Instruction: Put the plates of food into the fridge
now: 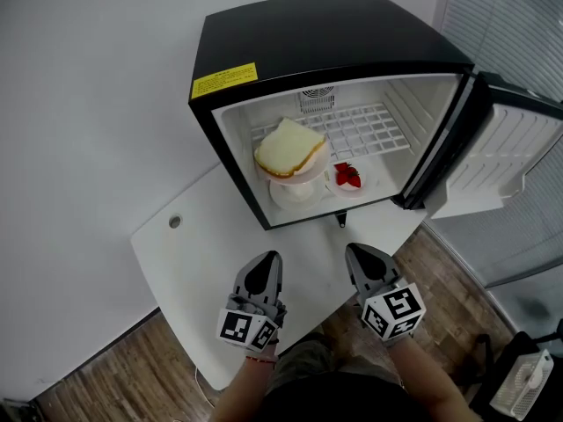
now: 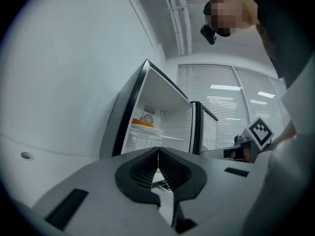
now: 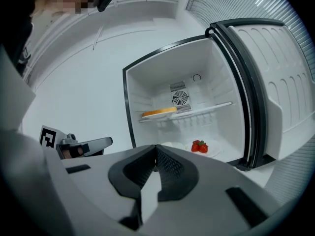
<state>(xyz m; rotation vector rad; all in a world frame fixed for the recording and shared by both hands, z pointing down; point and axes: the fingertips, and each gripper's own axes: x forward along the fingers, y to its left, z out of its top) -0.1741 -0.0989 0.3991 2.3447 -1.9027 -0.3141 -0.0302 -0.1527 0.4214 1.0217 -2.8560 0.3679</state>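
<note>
Head view: the black mini fridge (image 1: 325,42) stands on the white table (image 1: 189,253) with its door (image 1: 510,156) swung wide. A plate of sliced bread (image 1: 310,174) sits on the wire shelf. Below it, on the fridge floor, is a small plate of strawberries (image 1: 359,189) beside a pale dish (image 1: 295,193) whose contents I cannot tell. So the plates look to be already inside. Judging by their look, they are stiff, smooth and fairly light, with the food lying loose on top (the strawberries would roll first). Any further hold belongs on the bare rim, with the plate kept level. The left gripper (image 1: 269,258) and right gripper (image 1: 355,251) hover over the table in front of the fridge, well apart from the plates.

Left gripper view: its jaws meet tip to tip with nothing between them. Beyond them the bread plate shows on the shelf (image 2: 145,126).

Right gripper view: here too the jaws are pressed together and empty, pointing towards the open fridge. The bread plate (image 3: 158,113) is on the shelf and the strawberries (image 3: 199,146) are below.
</note>
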